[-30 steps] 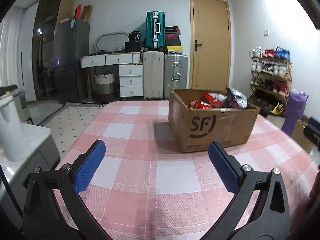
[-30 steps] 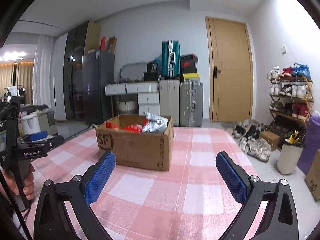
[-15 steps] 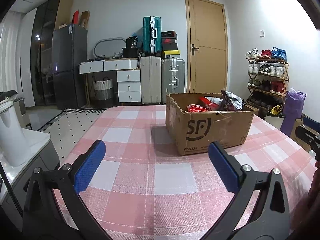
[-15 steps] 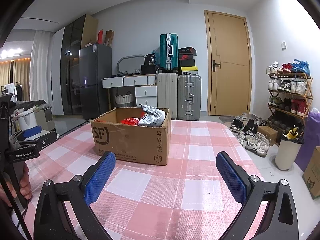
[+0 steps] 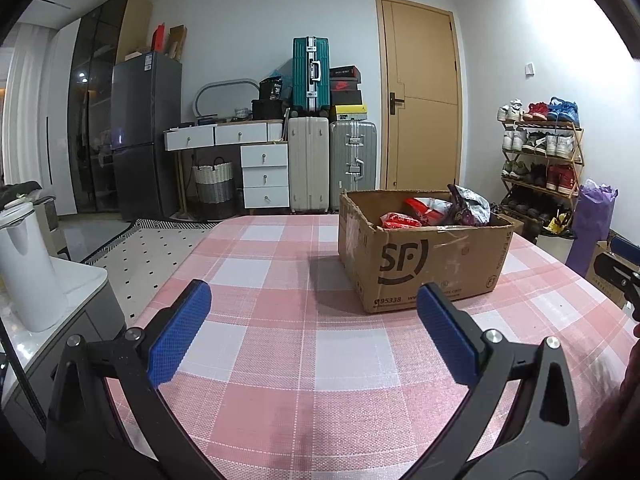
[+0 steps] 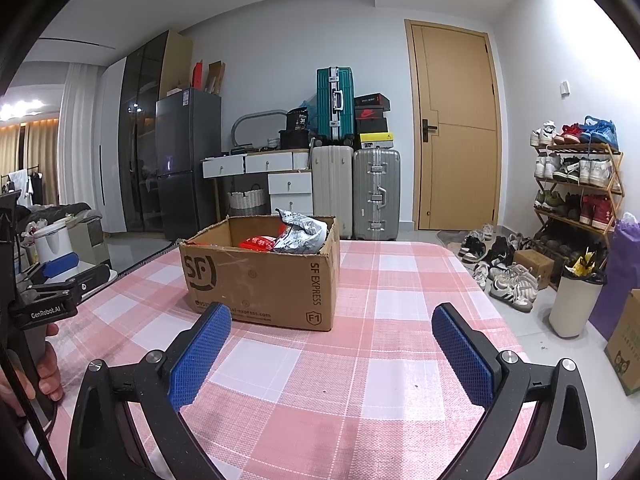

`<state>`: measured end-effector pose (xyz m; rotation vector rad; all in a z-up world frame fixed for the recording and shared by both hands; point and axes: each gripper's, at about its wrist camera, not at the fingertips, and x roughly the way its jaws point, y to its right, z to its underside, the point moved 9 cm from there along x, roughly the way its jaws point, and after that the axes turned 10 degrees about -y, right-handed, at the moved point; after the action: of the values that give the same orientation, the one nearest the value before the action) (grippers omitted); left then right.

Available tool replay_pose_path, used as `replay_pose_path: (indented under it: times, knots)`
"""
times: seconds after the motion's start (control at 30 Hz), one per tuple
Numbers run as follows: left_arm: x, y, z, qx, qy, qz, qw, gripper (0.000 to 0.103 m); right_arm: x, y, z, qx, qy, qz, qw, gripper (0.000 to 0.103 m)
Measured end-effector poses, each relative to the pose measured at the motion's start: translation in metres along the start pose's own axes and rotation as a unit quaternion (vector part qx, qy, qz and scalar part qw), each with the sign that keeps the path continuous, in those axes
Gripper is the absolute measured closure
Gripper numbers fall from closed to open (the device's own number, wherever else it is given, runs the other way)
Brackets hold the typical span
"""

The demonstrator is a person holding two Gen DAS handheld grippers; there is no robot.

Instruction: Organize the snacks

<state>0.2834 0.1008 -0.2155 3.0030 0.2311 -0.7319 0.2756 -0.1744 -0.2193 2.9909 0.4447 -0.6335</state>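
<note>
A brown cardboard box [image 5: 424, 264] [image 6: 260, 276] marked SF stands on the pink checked tablecloth [image 5: 304, 344] [image 6: 360, 360]. Inside it lie red snack packets [image 5: 400, 221] [image 6: 256, 243] and a silvery crumpled bag [image 5: 470, 208] [image 6: 302, 234]. My left gripper [image 5: 312, 312] is open and holds nothing; the box is ahead of it to the right. My right gripper [image 6: 330, 332] is also open and holds nothing, with the box ahead to its left. The left gripper [image 6: 60, 276] shows at the left edge of the right wrist view, held by a hand [image 6: 48, 368].
A white kettle [image 5: 28, 268] stands on a low cabinet left of the table. Beyond the table are suitcases [image 5: 312, 160], a drawer desk [image 5: 240, 148], a fridge [image 5: 144, 132] and a door [image 5: 420, 100]. Right of the table are a shoe rack [image 6: 576, 188], floor shoes [image 6: 500, 264] and a white bin [image 6: 576, 300].
Both grippers have dropped lower and tilted up, so the box looks higher and closer in both views. Both stay open; the box has not moved.
</note>
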Motion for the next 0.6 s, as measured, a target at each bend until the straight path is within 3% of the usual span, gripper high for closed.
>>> replay_pose_path:
  times: [0.6]
  knots:
    - [-0.0049, -0.0031, 0.0001, -0.001, 0.003, 0.000, 1.0000, 0.000, 0.0006, 0.0028, -0.0004, 0.002, 0.000, 0.006, 1.000, 0.001]
